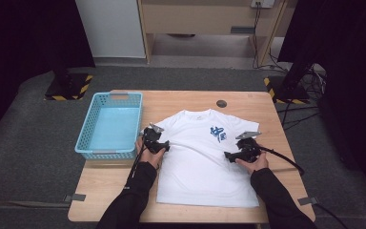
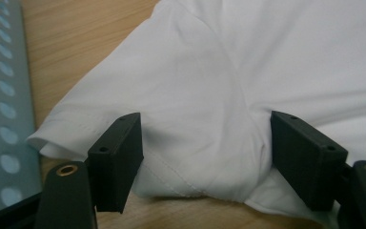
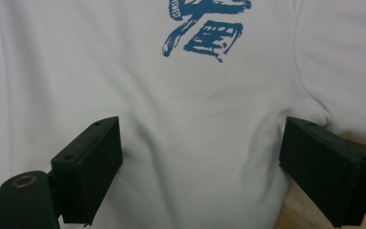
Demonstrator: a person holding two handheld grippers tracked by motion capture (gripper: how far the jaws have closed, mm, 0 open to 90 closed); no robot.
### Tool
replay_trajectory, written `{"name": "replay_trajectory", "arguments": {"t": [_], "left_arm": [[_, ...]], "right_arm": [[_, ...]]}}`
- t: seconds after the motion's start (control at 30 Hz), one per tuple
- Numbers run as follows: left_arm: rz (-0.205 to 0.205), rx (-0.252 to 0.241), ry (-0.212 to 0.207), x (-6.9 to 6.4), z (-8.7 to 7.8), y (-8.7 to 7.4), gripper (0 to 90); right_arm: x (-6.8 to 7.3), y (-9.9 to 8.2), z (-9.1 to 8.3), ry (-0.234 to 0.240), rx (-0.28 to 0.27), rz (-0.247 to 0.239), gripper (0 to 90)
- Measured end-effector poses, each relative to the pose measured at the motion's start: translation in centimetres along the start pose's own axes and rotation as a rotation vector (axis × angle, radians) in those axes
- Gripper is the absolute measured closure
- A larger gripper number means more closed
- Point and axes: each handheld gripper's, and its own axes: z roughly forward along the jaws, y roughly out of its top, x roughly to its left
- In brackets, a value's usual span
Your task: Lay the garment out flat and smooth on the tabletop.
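T-shirt (image 3: 195, 119) hem beyond right claw view's edge

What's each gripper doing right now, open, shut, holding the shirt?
Left gripper: open, jaws apart around the folded sleeve of the white T-shirt, not pinching it.
Right gripper: open, jaws spread over the shirt's side, holding nothing.

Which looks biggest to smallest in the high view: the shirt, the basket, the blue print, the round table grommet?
1. shirt
2. basket
3. blue print
4. grommet, only slightly smaller than the print
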Motion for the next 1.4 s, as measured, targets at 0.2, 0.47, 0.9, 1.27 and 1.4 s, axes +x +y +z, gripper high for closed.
{"name": "replay_trajectory", "arguments": {"t": [0.2,0.47,0.9,1.27,1.4], "left_arm": [[0.037,0.010,0.020,-0.2,-0.3,0.1,28.5],[0.100,-0.073,-0.021,-1.8,-4.2,-1.1,28.1],[0.267,-0.021,0.028,-3.9,-5.8,-4.9,25.9],[0.091,-0.030,-0.111,-2.4,-7.4,-5.5,21.4],[0.009,-0.120,-0.151,-1.4,-9.1,-5.5,20.5]], "right_arm": [[-0.9,0.8,0.9,-0.003,0.008,0.009,11.2],[0.4,-0.5,-1.6,0.065,-0.014,-0.010,10.3],[2.4,-2.9,-3.1,0.090,0.048,-0.039,9.8],[2.8,-3.2,-4.6,0.075,0.032,-0.019,9.3],[2.2,-2.5,-5.8,0.061,-0.067,0.016,8.2]]}}
